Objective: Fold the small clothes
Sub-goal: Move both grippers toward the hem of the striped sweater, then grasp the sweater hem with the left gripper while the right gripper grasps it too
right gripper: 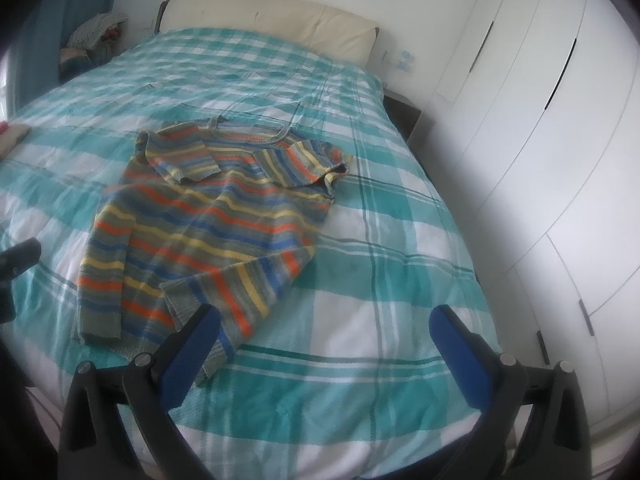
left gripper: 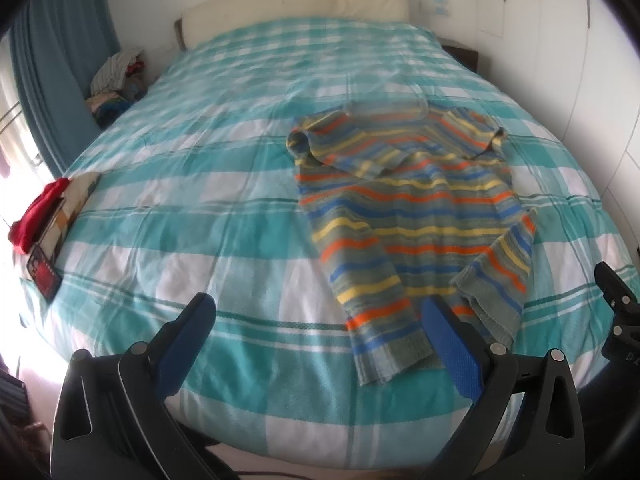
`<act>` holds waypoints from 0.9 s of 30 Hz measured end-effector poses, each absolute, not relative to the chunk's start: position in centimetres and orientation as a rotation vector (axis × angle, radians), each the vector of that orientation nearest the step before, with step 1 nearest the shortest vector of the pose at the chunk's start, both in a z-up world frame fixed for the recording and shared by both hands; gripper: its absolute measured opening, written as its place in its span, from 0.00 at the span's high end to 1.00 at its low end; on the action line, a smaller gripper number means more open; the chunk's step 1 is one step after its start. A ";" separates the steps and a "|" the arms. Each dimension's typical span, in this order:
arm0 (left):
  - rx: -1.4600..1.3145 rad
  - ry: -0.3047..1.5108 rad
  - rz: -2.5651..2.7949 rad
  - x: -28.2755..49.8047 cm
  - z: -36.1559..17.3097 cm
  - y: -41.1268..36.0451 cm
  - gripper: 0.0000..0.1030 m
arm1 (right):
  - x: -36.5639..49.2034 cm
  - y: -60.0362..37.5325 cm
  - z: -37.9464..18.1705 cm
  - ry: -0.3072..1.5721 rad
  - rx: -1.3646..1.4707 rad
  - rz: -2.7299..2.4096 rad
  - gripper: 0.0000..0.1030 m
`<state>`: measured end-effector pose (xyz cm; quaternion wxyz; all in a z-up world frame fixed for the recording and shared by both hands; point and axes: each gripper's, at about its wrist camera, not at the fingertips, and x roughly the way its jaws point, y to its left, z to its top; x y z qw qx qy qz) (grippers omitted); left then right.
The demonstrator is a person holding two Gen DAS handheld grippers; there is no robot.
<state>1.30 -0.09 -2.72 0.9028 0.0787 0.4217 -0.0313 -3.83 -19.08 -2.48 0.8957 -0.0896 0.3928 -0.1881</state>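
One striped sweater (left gripper: 404,204), sleeves folded inward

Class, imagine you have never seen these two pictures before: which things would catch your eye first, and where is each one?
First the striped knitted sweater in orange, yellow, blue and grey-green, lying on the near right part of the teal-and-white checked bedspread, both sleeves folded across its body. Next a bright red cloth at the bed's left edge. Low in each view, the left gripper and right gripper show blue-padded jaws standing wide apart, holding nothing.
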 end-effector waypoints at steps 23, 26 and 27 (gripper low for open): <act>0.098 1.006 -0.147 3.9 -7.5 4.3 0.00 | -4.0 -21.6 -3.7 0.783 -0.107 -0.319 0.00; 0.010 1.101 -0.212 4.9 -11.0 5.7 0.01 | -2.6 -20.8 -6.3 0.854 -0.036 -0.126 0.00; -0.019 1.122 -0.236 5.1 -11.8 5.6 0.01 | -1.8 -20.0 -7.4 0.878 -0.008 -0.038 0.00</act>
